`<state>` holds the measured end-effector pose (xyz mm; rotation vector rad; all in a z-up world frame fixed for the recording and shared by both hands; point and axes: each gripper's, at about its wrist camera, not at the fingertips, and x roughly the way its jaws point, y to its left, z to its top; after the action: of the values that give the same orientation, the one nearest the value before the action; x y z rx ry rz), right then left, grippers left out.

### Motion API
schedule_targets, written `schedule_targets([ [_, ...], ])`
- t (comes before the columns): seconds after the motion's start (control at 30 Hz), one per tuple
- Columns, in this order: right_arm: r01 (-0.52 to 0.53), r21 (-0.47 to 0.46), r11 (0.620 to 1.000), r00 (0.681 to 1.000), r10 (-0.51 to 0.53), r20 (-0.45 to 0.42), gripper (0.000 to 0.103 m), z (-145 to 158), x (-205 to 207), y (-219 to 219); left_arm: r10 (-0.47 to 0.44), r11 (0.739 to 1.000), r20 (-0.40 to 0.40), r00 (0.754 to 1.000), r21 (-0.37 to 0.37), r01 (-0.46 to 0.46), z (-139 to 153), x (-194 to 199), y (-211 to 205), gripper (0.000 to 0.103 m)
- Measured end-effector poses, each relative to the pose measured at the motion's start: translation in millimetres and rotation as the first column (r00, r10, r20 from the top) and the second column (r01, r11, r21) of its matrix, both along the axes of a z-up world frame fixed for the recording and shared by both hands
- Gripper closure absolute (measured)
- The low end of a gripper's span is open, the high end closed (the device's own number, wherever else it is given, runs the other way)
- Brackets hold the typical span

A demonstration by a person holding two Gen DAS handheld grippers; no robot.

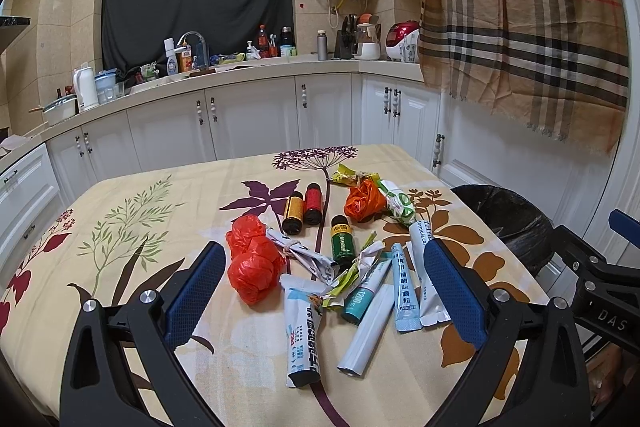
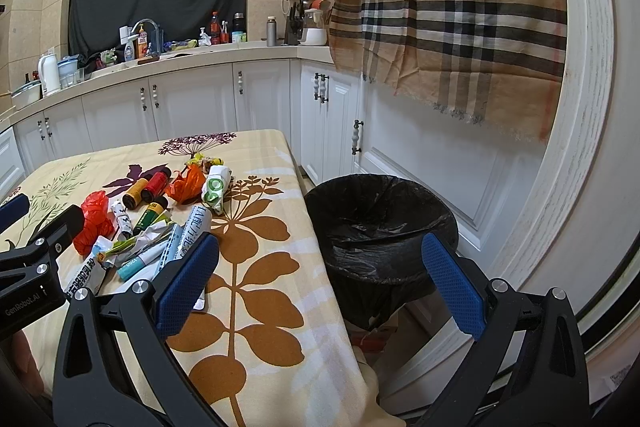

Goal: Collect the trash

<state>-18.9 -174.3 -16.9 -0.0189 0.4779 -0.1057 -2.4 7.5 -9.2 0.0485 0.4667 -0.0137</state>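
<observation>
A heap of trash lies on the floral cream tablecloth (image 1: 168, 211) toward the table's right half. Nearest the left gripper (image 1: 320, 287) is a crumpled red plastic bag (image 1: 252, 263), touching a knotted white printed wrapper (image 1: 298, 253). Just in front of them lie a white and blue printed sachet (image 1: 304, 339), a plain white tube (image 1: 366, 331), a teal-capped tube (image 1: 362, 297) and 2 pale blue stick sachets (image 1: 406, 291), side by side and partly overlapping. A twisted green and yellow wrapper (image 1: 346, 277) rests across the teal-capped tube. Behind these stands out a small dark bottle with a green label (image 1: 342, 241), lying on its side, and farther back 2 more small dark bottles, 1 with a yellow label (image 1: 293, 213) and 1 with a red label (image 1: 313, 203), touching each other. To their right sit a crumpled orange plastic bag (image 1: 364, 201), a white and green rolled wrapper (image 1: 398, 203) and a yellow-green foil wrapper (image 1: 348, 175) at the far end.

The left gripper hangs over the near side of the heap, its blue-padded fingers (image 1: 196, 291) spread wide and holding nothing. The right gripper (image 2: 320, 279) is likewise spread wide and empty, straddling the table's right edge, with its left finger over the cloth and its right finger over the round bin lined with a black plastic bag (image 2: 380, 223), which stands on the floor just beside the table.

Beyond are white kitchen cabinets (image 1: 248, 119) and a hanging tan plaid cloth (image 1: 528, 27).
</observation>
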Motion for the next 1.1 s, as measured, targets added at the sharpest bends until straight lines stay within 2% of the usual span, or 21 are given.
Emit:
schedule_targets([
  [0.23, 0.002, 0.001, 1.000, 1.000, -0.002, -0.005, 0.004, -2.9, -0.8, 1.6, -0.001, 1.000, -0.006, 1.000, -0.002, 0.001, -2.4, 0.7, 0.9, 0.006],
  [0.4, -0.009, 0.004, 1.000, 1.000, 0.009, -0.019, 0.004, -7.1, 6.4, -0.4, 0.017, 1.000, -0.045, 0.999, -0.015, -0.018, -8.5, 5.0, 8.1, 0.006],
  [0.7, -0.073, 0.014, 0.997, 0.996, 0.073, -0.045, 0.004, -11.5, 27.6, 26.0, 0.067, 0.998, -0.099, 0.993, -0.008, -0.068, -17.4, 10.3, 36.4, 0.007],
  [0.8, -0.106, 0.032, 0.994, 0.992, 0.108, -0.066, 0.008, -14.9, 37.1, 36.0, 0.080, 0.997, -0.107, 0.991, -0.009, -0.081, -18.7, 12.1, 45.0, 0.007],
  [0.83, -0.115, 0.033, 0.993, 0.990, 0.117, -0.073, 0.012, -16.3, 40.1, 38.9, 0.084, 0.996, -0.107, 0.991, -0.008, -0.085, -19.4, 12.3, 47.6, 0.009],
  [0.87, -0.123, 0.033, 0.992, 0.989, 0.125, -0.079, 0.017, -17.5, 42.3, 42.3, 0.086, 0.996, -0.108, 0.990, -0.005, -0.087, -19.9, 12.7, 50.1, 0.016],
  [0.9, -0.134, 0.032, 0.990, 0.986, 0.136, -0.091, 0.018, -19.4, 45.6, 46.3, 0.084, 0.996, -0.116, 0.990, -0.004, -0.085, -20.9, 13.6, 52.1, 0.033],
  [0.93, -0.144, 0.032, 0.989, 0.984, 0.147, -0.102, 0.019, -21.5, 48.7, 50.1, 0.078, 0.997, -0.133, 0.988, -0.005, -0.080, -22.8, 15.6, 54.1, 0.037],
  [1.0, -0.158, 0.035, 0.987, 0.980, 0.161, -0.116, 0.021, -24.5, 52.8, 55.6, 0.070, 0.997, -0.152, 0.986, -0.023, -0.074, -25.8, 18.5, 58.5, 0.037],
  [1.1, -0.182, 0.030, 0.983, 0.972, 0.184, -0.145, 0.029, -29.1, 60.2, 65.5, 0.075, 0.996, -0.168, 0.983, -0.033, -0.081, -29.8, 20.1, 64.5, 0.043],
])
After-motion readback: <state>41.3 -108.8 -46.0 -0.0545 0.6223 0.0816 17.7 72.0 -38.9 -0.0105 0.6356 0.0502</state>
